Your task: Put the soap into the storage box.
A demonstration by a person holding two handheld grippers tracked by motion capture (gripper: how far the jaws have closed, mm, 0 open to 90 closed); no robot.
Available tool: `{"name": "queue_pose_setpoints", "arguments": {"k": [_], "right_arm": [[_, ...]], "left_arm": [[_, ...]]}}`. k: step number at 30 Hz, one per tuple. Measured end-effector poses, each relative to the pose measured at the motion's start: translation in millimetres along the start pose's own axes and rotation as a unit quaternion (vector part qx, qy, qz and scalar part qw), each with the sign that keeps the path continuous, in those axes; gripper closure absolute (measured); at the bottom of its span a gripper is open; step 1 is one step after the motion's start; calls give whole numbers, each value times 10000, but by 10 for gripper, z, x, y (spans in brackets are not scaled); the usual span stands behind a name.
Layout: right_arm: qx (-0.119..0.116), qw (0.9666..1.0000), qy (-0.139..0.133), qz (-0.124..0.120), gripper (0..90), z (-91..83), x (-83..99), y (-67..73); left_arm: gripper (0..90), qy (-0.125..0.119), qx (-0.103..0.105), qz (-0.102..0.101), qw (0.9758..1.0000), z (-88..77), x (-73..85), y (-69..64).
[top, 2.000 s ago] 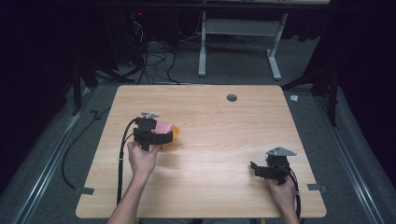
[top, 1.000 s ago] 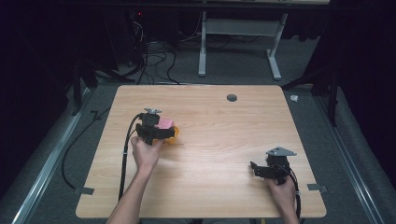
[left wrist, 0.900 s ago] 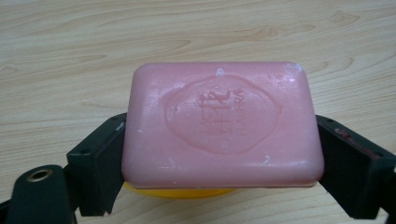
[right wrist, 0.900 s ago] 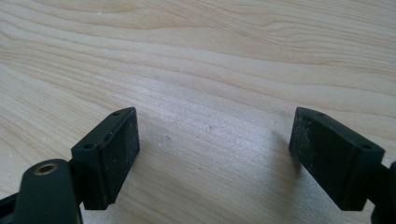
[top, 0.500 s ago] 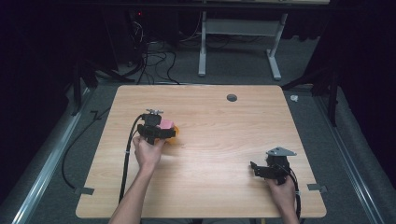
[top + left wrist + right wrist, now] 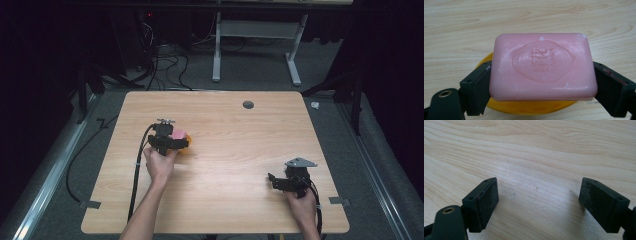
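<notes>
Fingers, left gripper [image 6: 541,95]: both black fingers [image 6: 477,91] press on the short ends of a pink soap bar [image 6: 542,66], one at lower left and one at lower right of the left gripper view; the bar is clamped between them.
Fingers, right gripper [image 6: 539,205]: spread wide, with bare wood between the two pads [image 6: 490,195]; nothing is held.
Writing on soap: an oval stamped seal in the bar's top face holds raised characters and a line of Latin letters along its right side; they lie sideways and are too soft to read with certainty.
Soap position: middle of the left gripper view, top face toward the camera; in the high view the pink soap bar [image 6: 178,135] sits left of centre on the table, at the tip of the left gripper [image 6: 176,141].
Container: a yellow round dish [image 6: 529,106] lies directly under the bar, its rim showing at the bar's left edge and along the bottom; whether the bar rests on it or is just above it cannot be told.
Dish contents: hidden by the bar.
Table [image 6: 240,130]: light wood grain, with a small dark round hole [image 6: 248,104] near its far edge, upper centre of the high view.
Right gripper in high view: right gripper [image 6: 278,182] sits at lower right of the frame, well apart from the soap.
</notes>
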State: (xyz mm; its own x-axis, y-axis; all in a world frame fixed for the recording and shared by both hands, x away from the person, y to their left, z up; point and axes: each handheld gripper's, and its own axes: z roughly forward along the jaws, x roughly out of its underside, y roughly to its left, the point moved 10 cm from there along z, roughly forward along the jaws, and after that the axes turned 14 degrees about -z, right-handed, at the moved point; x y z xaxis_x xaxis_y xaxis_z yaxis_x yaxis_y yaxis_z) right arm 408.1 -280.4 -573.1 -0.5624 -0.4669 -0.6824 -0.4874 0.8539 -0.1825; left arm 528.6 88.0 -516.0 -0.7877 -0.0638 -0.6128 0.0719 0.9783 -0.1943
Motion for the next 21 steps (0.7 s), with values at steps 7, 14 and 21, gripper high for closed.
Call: {"name": "queue_pose_setpoints", "arguments": {"k": [7,14,21], "right_arm": [[-1,10000,-7,-1,166,1,-1,0],[-1,10000,-10,8,166,1,-2,2],[-1,10000,-9,9,166,1,-2,2]], "left_arm": [[134,-1,11,-70,10000,9,9,28],[134,53,-70,-10,10000,37,35,41],[134,53,-68,-38,10000,64,43,19]]}}
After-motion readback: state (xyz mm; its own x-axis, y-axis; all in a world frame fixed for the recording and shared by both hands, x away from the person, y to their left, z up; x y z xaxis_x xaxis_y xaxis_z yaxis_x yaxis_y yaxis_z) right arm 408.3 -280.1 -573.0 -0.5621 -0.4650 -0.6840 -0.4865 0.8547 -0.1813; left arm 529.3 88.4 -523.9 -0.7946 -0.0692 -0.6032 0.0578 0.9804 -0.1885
